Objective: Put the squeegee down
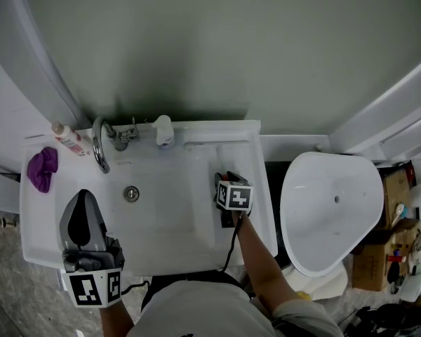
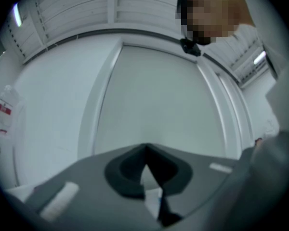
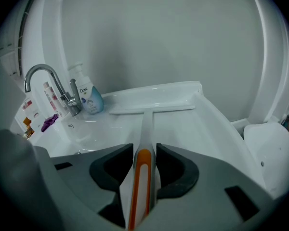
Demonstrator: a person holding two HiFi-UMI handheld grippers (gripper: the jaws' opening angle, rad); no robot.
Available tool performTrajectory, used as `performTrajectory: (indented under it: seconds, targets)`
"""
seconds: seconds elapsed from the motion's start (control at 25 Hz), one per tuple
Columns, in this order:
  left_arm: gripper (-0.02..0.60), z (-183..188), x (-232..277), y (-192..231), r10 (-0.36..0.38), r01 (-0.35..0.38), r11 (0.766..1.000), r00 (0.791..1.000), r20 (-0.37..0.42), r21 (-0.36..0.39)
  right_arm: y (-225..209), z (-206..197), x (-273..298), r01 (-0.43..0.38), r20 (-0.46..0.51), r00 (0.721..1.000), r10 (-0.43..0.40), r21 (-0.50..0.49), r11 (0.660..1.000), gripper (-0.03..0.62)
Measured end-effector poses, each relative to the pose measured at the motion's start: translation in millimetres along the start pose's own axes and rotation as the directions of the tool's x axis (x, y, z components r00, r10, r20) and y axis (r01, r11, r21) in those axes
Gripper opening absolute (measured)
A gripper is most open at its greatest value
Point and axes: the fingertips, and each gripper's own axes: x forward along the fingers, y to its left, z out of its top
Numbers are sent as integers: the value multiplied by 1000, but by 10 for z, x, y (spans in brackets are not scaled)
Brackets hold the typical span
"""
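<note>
Squeegee [image 3: 147, 124] is seen in the right gripper view with its blade laid flat across the back ledge of the sink [image 1: 161, 216], just right of the soap bottle [image 3: 89, 97]. Its white handle with the orange stripe runs back along the sink's right side into the right tool [image 3: 145, 150]. The handle is framed by the dark pads, which stand close on both sides. The jaws are spread wide and no squeeze on the handle can be made out. In the head view the right tool [image 1: 228, 181] is placed over the sink's right rim, angled down. The left tool [image 1: 84, 194] is held over the front left corner of the sink. In its own view the left tool [image 2: 145, 148] is seen with the tips brought together and nothing between them; only wall is faced. Inside the basin only the drain [image 1: 131, 193] is seen. A faucet [image 1: 100, 142] is mounted at the back left, beside the soap bottle. On the left ledge a purple cloth [image 1: 42, 168] and a red-labelled bottle [image 1: 69, 139] are kept, apart from each other. A toilet [image 1: 333, 209] with its lid down is seen right of the sink. A cardboard box [image 1: 379, 258] is seen further right, with small items in it too small to name.
</note>
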Motion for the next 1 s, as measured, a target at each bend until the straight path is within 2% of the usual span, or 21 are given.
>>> performTrajectory:
  seconds: [0.28, 0.4, 0.56, 1.0]
  targets:
    - [8, 47, 2, -100, -30, 30, 1000, 999, 19, -7, 34, 121, -235, -9, 89, 996, 10, -8, 1000, 154]
    - [8, 73, 7, -156, -48, 49, 999, 998, 31, -14, 66, 171, -386, -10, 132, 991, 13, -26, 1000, 109]
    - [8, 92, 20, -253, -77, 78, 997, 996, 43, -24, 88, 206, -593, 4, 181, 984, 5, -52, 999, 3]
    - [8, 171, -40, -547, -158, 161, 986, 985, 75, -41, 229, 352, -1291, -25, 325, 944, 52, -87, 996, 2]
